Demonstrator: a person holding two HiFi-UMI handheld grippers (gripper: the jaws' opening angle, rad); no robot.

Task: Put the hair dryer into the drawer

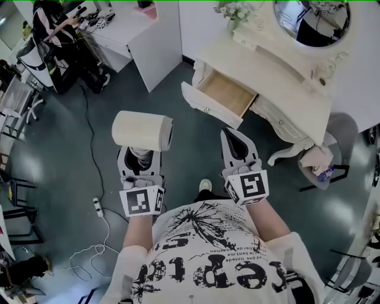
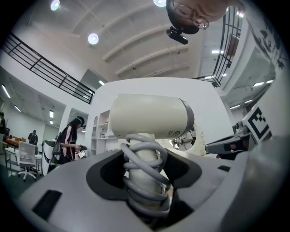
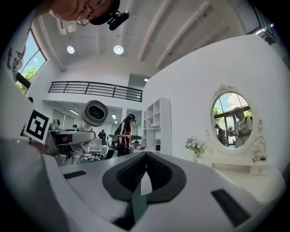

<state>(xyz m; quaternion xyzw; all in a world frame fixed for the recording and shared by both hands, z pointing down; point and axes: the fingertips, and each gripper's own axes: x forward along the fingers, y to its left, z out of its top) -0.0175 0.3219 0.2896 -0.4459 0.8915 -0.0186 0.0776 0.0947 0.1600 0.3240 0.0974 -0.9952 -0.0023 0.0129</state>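
The cream hair dryer [image 1: 142, 132] stands upright in my left gripper [image 1: 141, 157], which is shut on its handle; a grey cord is wound round that handle. The left gripper view shows the dryer's barrel [image 2: 152, 115] lying crosswise above the jaws of the left gripper [image 2: 144, 181]. My right gripper [image 1: 239, 145] is shut with nothing in it, level with the left one. From the right gripper [image 3: 144, 179] view the hair dryer [image 3: 94, 113] shows at the left. The open wooden drawer [image 1: 225, 95] of the white dressing table [image 1: 285, 77] lies just ahead of the right gripper.
An oval mirror [image 1: 312, 21] and flowers [image 1: 234, 10] stand on the dressing table. A chair [image 1: 332, 160] with items sits at its right. A white cabinet [image 1: 151, 41] stands ahead on the left, with a person [image 1: 56, 41] beyond. A power strip [image 1: 100, 208] and cable lie on the floor.
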